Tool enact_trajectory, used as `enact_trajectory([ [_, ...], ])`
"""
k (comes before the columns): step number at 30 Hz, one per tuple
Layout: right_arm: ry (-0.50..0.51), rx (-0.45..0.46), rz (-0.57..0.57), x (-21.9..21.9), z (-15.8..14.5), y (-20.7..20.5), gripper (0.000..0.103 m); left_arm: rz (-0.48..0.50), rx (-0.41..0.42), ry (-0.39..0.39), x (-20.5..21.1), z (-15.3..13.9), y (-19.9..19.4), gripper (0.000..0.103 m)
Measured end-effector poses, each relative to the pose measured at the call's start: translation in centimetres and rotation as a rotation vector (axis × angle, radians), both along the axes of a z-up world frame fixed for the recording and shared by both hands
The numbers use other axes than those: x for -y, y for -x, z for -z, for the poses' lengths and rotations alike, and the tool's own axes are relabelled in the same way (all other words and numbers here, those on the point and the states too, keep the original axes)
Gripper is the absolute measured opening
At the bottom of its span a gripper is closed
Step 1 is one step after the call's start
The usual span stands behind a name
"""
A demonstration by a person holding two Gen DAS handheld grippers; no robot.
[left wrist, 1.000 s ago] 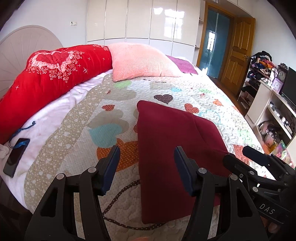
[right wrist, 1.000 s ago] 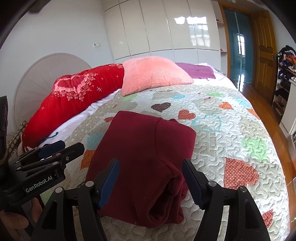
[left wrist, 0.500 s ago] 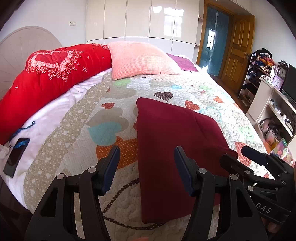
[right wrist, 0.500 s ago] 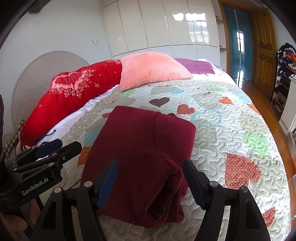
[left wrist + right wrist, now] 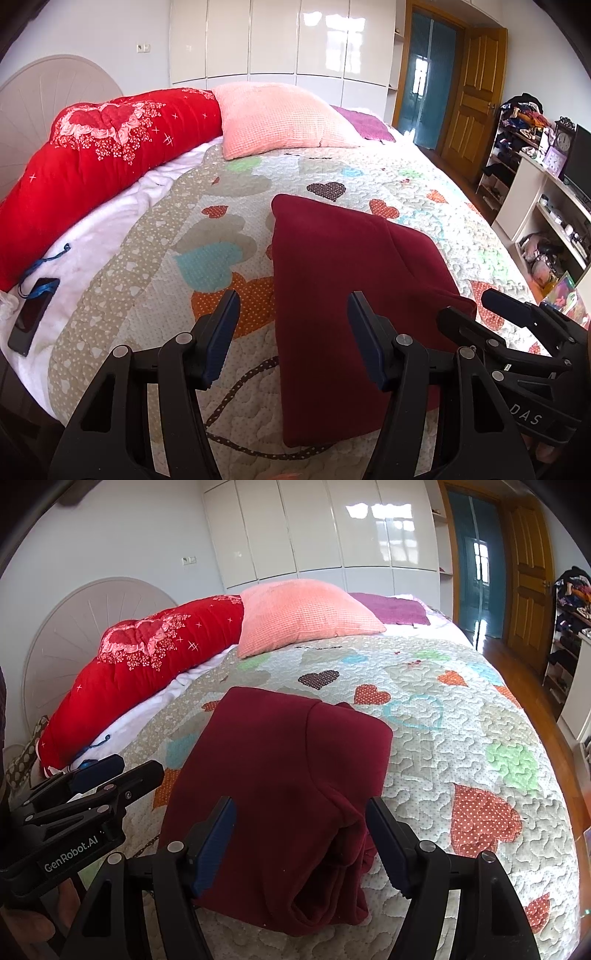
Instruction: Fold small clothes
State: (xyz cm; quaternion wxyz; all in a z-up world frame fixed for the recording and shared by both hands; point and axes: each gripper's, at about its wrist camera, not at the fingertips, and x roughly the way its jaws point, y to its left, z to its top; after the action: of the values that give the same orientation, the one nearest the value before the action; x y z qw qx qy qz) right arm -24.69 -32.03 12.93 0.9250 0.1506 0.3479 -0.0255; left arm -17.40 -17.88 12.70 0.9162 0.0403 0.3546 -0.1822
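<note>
With both my left gripper (image 5: 291, 332) and right gripper (image 5: 301, 840) gaping and holding nothing, the maroon garment (image 5: 284, 794) lies folded on the quilt (image 5: 461, 738) before the pink pillow (image 5: 303, 616), so I'd only tidy its bunched right edge.

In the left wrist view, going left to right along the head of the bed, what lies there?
Long red floral-patterned bolster cushion → square pink waffle-textured pillow → flat purple cloth.

Left tongs (image 5: 110, 771) read "GenRobot.AI"; right tongs (image 5: 476, 310) read "DAS".
</note>
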Motion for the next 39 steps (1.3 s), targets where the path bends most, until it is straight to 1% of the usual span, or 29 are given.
enact_trajectory([
  [22, -0.007, -0.015, -0.011, 0.03, 0.38, -0.49, 0.071, 0.000, -0.001, -0.002, 0.16, 0.16, -0.22, 0.060],
  [30, -0.007, -0.017, -0.011, 0.14, 0.49, -0.55, 0.071, -0.002, -0.007, -0.004, 0.41, 0.66, -0.18, 0.060],
  [39, -0.013, -0.016, -0.009, 0.19, 0.58, -0.68, 0.073, -0.028, 0.000, 0.007, -0.04, 0.96, -0.38, 0.060],
])
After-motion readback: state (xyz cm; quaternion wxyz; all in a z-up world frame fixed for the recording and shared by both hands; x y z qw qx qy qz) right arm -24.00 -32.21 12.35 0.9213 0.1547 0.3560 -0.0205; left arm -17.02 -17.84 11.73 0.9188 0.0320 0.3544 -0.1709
